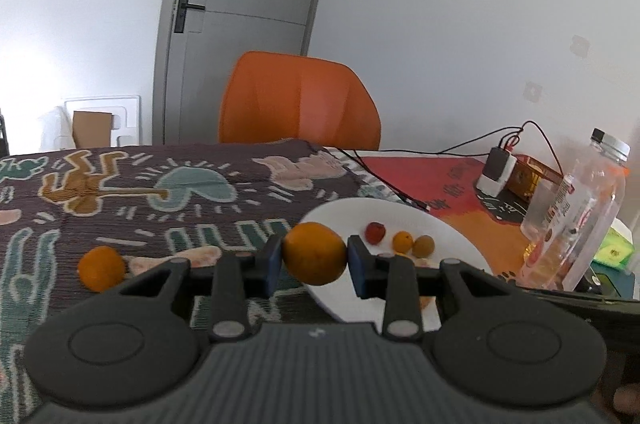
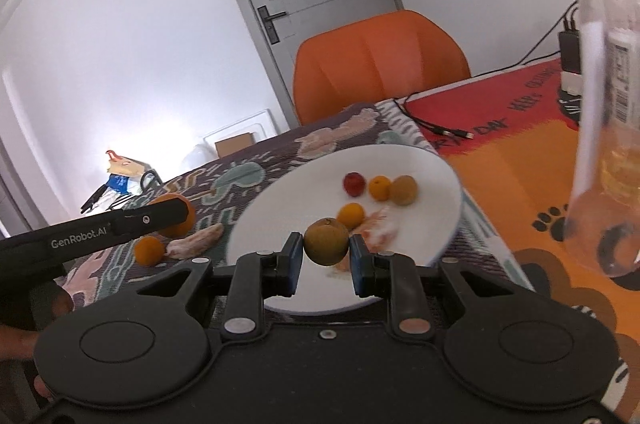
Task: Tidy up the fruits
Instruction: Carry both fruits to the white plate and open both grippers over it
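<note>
Left gripper (image 1: pixel 315 256) clamps orange (image 1: pixel 315 253) at plate (image 1: pixel 404 214) edge.

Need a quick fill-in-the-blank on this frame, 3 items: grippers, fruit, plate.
1. The left gripper is shut on an ____ fruit.
2. The brownish-green fruit is held by the ____ gripper.
3. The white plate holds one ____ fruit beside small orange ones.

Missing words: orange; right; red
</note>
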`<state>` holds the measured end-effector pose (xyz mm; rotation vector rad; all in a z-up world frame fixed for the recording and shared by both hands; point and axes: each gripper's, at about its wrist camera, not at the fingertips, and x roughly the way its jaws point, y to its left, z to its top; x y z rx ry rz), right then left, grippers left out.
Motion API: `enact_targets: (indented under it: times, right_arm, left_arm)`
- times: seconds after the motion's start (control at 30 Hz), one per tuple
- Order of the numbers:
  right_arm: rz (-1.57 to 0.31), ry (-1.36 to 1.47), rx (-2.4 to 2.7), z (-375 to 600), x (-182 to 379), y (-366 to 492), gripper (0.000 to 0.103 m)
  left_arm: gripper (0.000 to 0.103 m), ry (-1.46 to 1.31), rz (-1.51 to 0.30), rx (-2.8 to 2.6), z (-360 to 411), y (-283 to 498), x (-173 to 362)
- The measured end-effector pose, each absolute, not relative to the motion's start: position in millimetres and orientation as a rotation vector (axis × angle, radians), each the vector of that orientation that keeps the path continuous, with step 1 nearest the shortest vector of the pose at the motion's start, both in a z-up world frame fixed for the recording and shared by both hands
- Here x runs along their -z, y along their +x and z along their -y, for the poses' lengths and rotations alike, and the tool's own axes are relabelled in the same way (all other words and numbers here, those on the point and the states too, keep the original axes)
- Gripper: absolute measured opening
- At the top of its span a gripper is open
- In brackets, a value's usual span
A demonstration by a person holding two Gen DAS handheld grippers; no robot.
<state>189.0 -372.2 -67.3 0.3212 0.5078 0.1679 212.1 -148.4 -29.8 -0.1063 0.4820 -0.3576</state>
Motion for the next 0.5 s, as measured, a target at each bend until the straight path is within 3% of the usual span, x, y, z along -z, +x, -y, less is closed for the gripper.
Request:
enact_targets:
  times: [0.37, 0.47, 0.5]
  right_arm:
    - [-0.49, 0.318, -0.162, 381, 69, 183, 0.043]
    - [-0.496, 0.318, -0.173, 380, 70, 182, 0.044]
    - [-0.497, 0.315, -0.173, 379, 70, 182, 0.045]
  left_arm:
    - [0.034, -0.095, -0.526, 0.391, 171, 223, 40]
    - [0.042, -0.09, -0.518, 0.397, 174, 222, 38]
    - [0.049, -0.081, -0.518, 0.399, 175, 222, 37]
